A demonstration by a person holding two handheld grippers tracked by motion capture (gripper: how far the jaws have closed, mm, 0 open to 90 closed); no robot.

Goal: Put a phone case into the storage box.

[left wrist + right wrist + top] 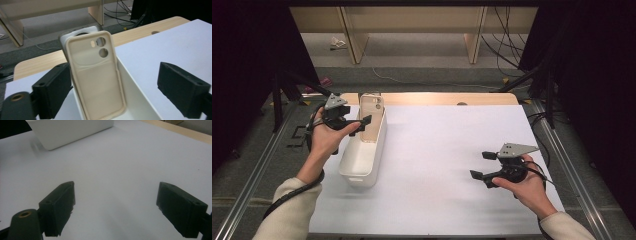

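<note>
A beige phone case stands upright in the far end of a long white bin, its hollow inner side facing me. Behind it leans a second, greyish case. My left gripper hovers at the bin's left rim with its jaws wide apart. The beige case stands between them, close to the left jaw, and no pad presses on it. My right gripper is open and empty, held low over the white sheet at the right.
A white sheet covers most of the wooden table. The bin's near end lies across from the right gripper. Beyond the table are cables on the floor and wooden shelf legs.
</note>
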